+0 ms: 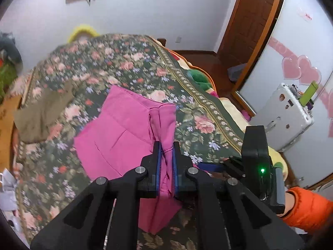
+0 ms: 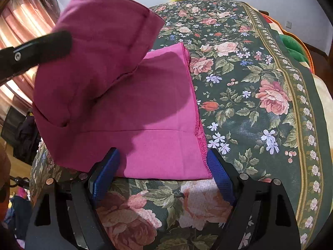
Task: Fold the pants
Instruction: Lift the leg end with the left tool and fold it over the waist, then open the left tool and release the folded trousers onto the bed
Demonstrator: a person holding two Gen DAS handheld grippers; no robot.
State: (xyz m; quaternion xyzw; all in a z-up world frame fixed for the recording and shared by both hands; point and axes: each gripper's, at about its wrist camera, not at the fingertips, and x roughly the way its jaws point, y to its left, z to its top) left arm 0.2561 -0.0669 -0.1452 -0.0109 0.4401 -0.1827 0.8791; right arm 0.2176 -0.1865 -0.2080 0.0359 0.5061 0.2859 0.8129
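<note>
Pink pants (image 1: 116, 129) lie on a floral bedspread (image 1: 129, 62). My left gripper (image 1: 166, 154) is shut on a bunched edge of the pants and holds it up off the bed. In the right wrist view this raised fold (image 2: 93, 52) hangs over the flat part of the pants (image 2: 162, 108), and one black finger (image 2: 41, 48) of the left gripper shows beside it. My right gripper (image 2: 162, 166) stands open and low over the bed. Its blue pads (image 2: 220, 175) sit on either side of the near hemmed corner without pressing on it.
An olive-brown garment (image 1: 41, 112) lies on the bed's left side. A white hard case (image 1: 285, 116) stands by the wall on the right, near a wooden door (image 1: 249, 20). An orange sleeve (image 1: 310, 210) is at the lower right. Striped curtains (image 2: 20, 31) hang at the left.
</note>
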